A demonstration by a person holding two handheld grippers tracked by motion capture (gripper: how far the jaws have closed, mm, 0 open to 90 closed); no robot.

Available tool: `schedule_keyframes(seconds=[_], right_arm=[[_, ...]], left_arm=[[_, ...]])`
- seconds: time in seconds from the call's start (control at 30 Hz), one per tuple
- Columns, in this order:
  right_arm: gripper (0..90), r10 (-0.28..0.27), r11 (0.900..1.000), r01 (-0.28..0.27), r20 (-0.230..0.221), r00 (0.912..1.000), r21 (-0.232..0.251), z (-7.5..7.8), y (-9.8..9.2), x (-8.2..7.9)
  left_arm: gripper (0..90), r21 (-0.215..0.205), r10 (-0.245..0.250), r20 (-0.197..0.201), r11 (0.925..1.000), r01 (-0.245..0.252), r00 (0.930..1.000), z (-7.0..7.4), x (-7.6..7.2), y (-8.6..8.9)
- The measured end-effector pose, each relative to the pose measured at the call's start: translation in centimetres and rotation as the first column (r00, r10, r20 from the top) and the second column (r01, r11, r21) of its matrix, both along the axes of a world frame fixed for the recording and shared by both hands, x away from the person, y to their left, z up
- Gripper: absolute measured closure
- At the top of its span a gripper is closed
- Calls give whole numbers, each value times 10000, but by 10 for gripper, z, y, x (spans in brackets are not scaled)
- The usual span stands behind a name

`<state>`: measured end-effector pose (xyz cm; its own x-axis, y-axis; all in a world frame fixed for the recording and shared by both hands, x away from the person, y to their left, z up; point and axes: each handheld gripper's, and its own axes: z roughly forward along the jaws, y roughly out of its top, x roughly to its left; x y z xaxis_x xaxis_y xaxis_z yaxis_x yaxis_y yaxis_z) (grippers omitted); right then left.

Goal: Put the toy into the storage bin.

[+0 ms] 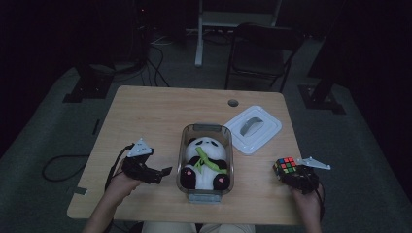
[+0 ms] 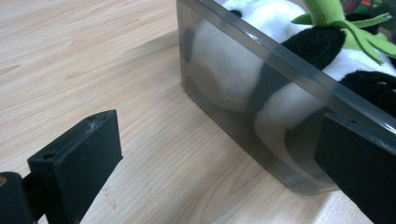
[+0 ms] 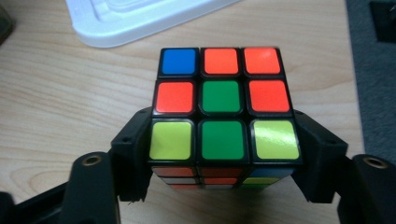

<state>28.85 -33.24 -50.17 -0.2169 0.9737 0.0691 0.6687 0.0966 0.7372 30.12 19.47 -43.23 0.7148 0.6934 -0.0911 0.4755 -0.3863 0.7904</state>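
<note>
Right tongs [image 3: 223,161] clamped on puzzle cube [image 3: 222,109], opposite flat sides. Cube hard, light, slick plastic; layers may twist, so grip mid-height. Left tongs [image 2: 219,158] wide, empty, beside box [image 2: 261,93].

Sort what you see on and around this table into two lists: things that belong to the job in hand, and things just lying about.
In the job: puzzle cube, held by the right gripper; clear container with the panda plush; left gripper beside it.

Lying about: white lid, black chair, floor cables.
</note>
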Motion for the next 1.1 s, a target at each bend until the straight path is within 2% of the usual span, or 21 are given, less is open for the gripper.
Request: schedule_keyframes(seconds=[0.03, 0.17, 0.37, 0.43, 0.47, 0.5, 0.53, 0.57, 0.6, 0.63, 0.67, 0.7, 0.73, 0.77, 0.8, 0.83, 0.9, 0.93, 0.97, 1.03, 1.1], right_arm=[[337, 70, 9999, -70, -22, 10000, 143, 2, 0, 0], [338, 252, 9997, -252, -16, 9997, 31, 7, 3, -1], [337, 1171, 9931, -1172, 279, 9927, 16, 24, 17, -6], [337, 1300, 9915, -1303, 344, 9909, 57, 28, 20, -6], [337, 1448, 9893, -1454, 378, 9887, 135, 33, 23, -7], [338, 1826, 9827, -1841, 603, 9813, 216, 43, 31, -9], [338, 1826, 9827, -1841, 603, 9813, 216, 43, 31, -9], [337, 2260, 9725, -2296, 812, 9707, 380, 55, 37, -10], [337, 2260, 9725, -2296, 812, 9707, 380, 55, 37, -10], [338, 2656, 9619, -2708, 1061, 9582, 377, 68, 45, -11], [338, 2843, 9569, -2893, 1177, 9515, 271, 74, 49, -12], [338, 2843, 9569, -2893, 1177, 9515, 271, 74, 49, -12], [337, 3030, 9514, -3075, 1267, 9445, 170, 81, 55, -12], [337, 3408, 9383, -3458, 1540, 9274, 55, 94, 66, -13], [337, 3408, 9383, -3458, 1540, 9274, 55, 94, 66, -13], [338, 3859, 9204, -3908, 1762, 9056, -71, 106, 78, -13], [338, 4347, 8968, -4424, 1942, 8794, -42, 116, 91, -12], [338, 4347, 8968, -4424, 1942, 8794, -42, 116, 91, -12], [337, 4856, 8680, -4966, 2038, 8501, 34, 124, 103, -11], [337, 5315, 8392, -5439, 2069, 8214, 33, 128, 117, -10], [338, 5662, 8162, -5778, 2072, 7978, -55, 131, 131, -9]], left_arm=[[18, -7, -12, 7, 10000, 12, 10000, 0, 0, 0], [18, -15, 16, 35, 10000, -16, 10000, 2, 1, 1], [18, -45, 23, 48, 10000, -23, 10000, 2, 0, 1], [18, -25, 18, 50, 10000, -18, 10000, 3, 0, 0], [18, -25, 18, 50, 10000, -18, 10000, 3, 0, 0], [18, -55, -20, 45, 10000, 20, 10000, 3, 0, 0], [18, -66, -40, 38, 10000, 40, 10000, 3, 0, -1], [18, -56, -60, 40, 10000, 60, 10000, 2, 0, -1], [18, -56, -60, 40, 10000, 60, 10000, 2, 0, -1], [18, -79, -75, 24, 9999, 75, 10000, 2, 0, -2], [18, -100, -88, 5, 9999, 88, 10000, 2, 0, -2], [18, -98, -107, -7, 9999, 106, 9999, 2, 0, -2], [18, -98, -116, -7, 9999, 116, 9999, 2, 0, -2], [18, -106, -139, -6, 9998, 138, 9999, 3, 0, -3], [18, -99, -158, -1, 9998, 158, 9999, 3, 0, -3], [18, -116, -160, 19, 9998, 160, 9999, 4, 0, -3], [18, -129, -192, 48, 9997, 193, 9998, 5, -1, -4], [18, -129, -190, 66, 9997, 191, 9998, 5, -1, -5], [18, -94, -278, 67, 9996, 279, 9996, 6, -1, -5], [18, -114, -330, 67, 9994, 331, 9994, 7, -2, -6], [18, -129, -365, 58, 9992, 366, 9993, 7, -2, -6]])
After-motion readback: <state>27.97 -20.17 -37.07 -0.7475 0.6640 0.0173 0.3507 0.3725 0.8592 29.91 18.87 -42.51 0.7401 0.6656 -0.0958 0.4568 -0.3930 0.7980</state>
